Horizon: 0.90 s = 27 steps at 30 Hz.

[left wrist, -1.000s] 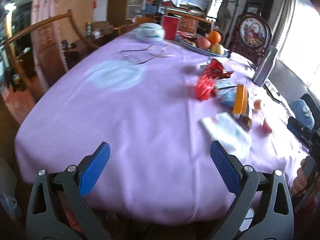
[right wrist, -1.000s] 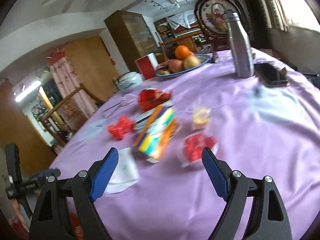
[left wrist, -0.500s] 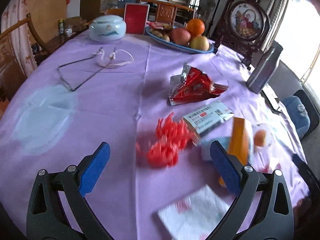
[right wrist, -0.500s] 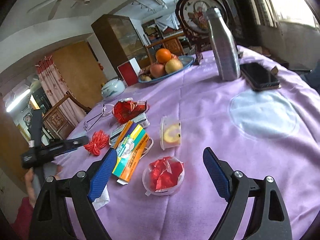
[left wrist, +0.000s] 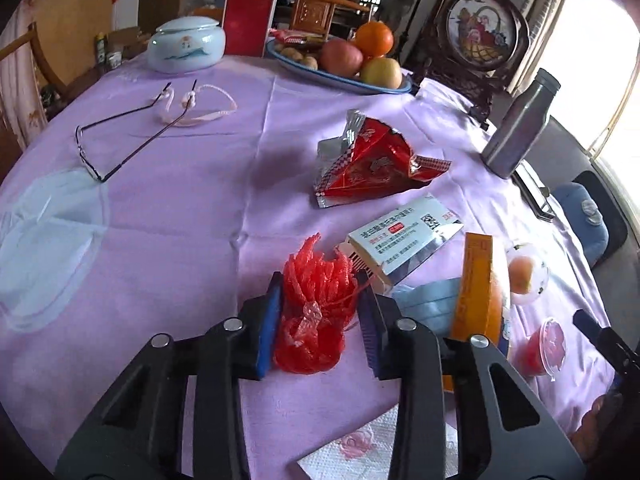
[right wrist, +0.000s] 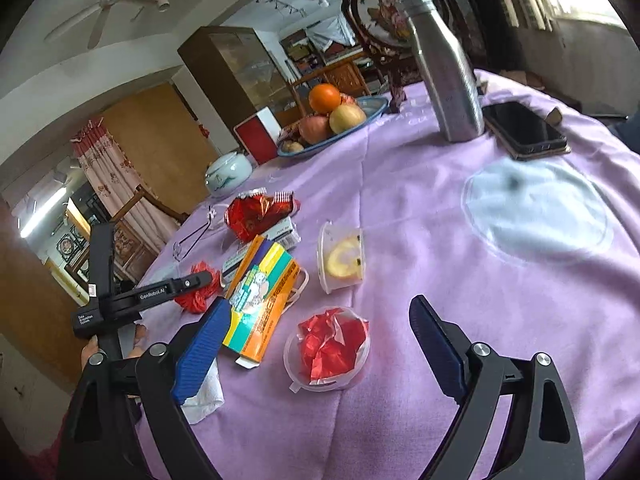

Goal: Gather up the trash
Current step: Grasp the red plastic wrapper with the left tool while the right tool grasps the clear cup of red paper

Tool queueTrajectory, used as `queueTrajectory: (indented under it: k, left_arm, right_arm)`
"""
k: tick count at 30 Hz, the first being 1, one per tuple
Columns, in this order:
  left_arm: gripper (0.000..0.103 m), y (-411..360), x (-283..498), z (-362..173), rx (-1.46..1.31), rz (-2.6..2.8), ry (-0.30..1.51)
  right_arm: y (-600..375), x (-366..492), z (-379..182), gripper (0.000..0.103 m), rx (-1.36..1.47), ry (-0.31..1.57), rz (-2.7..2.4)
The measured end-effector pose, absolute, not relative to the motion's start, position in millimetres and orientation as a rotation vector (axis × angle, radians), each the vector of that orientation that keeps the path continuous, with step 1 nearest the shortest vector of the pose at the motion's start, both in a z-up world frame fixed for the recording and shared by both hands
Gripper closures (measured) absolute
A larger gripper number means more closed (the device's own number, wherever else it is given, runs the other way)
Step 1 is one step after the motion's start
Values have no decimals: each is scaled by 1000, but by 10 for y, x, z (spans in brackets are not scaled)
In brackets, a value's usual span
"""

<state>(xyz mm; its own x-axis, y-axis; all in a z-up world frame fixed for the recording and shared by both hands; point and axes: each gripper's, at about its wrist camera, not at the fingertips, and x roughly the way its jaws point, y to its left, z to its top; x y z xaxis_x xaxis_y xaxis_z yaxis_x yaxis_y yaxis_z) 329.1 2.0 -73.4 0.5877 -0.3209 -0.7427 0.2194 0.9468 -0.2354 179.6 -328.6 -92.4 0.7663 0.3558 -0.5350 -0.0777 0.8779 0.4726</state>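
Observation:
My left gripper (left wrist: 320,284) is shut on a red plastic mesh net (left wrist: 318,312) that rests on the purple tablecloth; the net also shows in the right wrist view (right wrist: 198,288). My right gripper (right wrist: 316,316) is open and empty, just above a clear plastic cup with a red wrapper inside (right wrist: 328,348). Other trash lies around: a red foil snack bag (left wrist: 368,164), a white medicine box (left wrist: 400,248), an orange carton (right wrist: 260,292), a clear cup with a yellow piece (right wrist: 342,258) and a white napkin (left wrist: 360,448).
Glasses (left wrist: 132,136), a white lidded jar (left wrist: 186,44), a fruit plate (left wrist: 344,60), a steel bottle (right wrist: 444,68) and a phone (right wrist: 524,128) stand on the table. A blue mask (left wrist: 428,304) lies under the carton. A framed ornament (left wrist: 480,32) stands at the back.
My left gripper moved forward over the table and closed on the red mesh net. My right gripper moved in and lower toward the cup with the red wrapper, still open.

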Motion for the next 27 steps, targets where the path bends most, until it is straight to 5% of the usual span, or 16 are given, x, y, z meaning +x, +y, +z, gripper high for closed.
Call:
queueTrajectory:
  k: [15,17,27]
  left_arm:
    - [68,145,3334,-745,-193,-295,906]
    - [68,142,3336,-748,-192,-295,908]
    - [68,183,3298,-702,-210,-311,874]
  right_arm:
    - [-2778,2016,-1051,15,188,872,215]
    - [-2744,2027,-1071,48,165,880,199]
    - [-2759,1943,-968,49,139,802,199]
